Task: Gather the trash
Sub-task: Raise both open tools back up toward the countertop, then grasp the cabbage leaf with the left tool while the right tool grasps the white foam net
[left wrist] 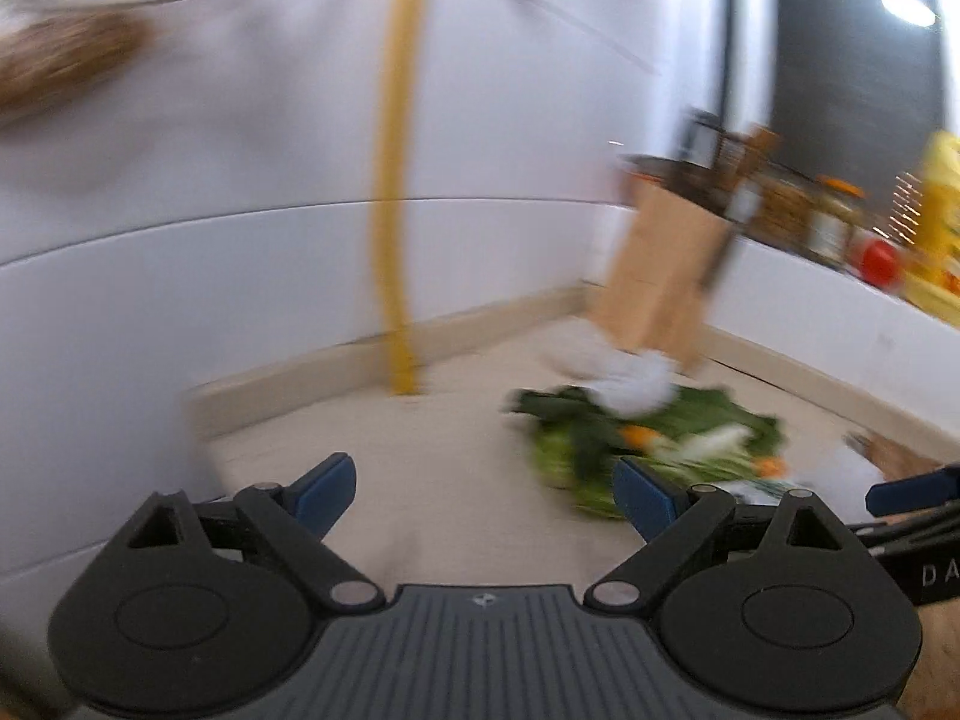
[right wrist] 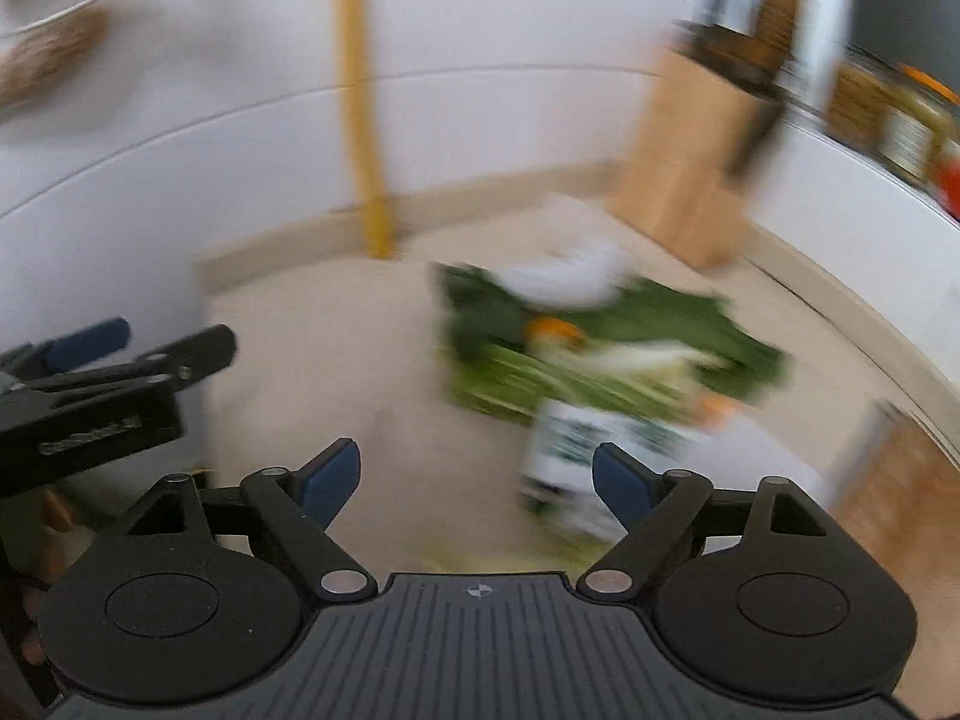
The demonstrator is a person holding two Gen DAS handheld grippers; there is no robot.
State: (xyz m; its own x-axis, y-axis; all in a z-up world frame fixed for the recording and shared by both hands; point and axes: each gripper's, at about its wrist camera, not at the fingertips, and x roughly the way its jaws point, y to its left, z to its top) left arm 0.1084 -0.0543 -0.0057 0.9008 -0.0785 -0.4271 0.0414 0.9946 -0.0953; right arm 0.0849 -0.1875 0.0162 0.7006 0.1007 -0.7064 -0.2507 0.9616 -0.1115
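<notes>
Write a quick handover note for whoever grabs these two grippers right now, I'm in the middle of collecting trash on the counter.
Left gripper: open, nothing between its blue pads.
Right gripper: open, empty as well.
Trash: a blurred pile of green leafy scraps with orange bits lies on the beige counter, a crumpled white paper wad on its far edge, a white-and-green printed wrapper on its near edge. The light wooden knife block stands behind the pile.
Done: nothing is held; no bin is in view.
Left: pick up the pile, paper and wrapper.
</notes>
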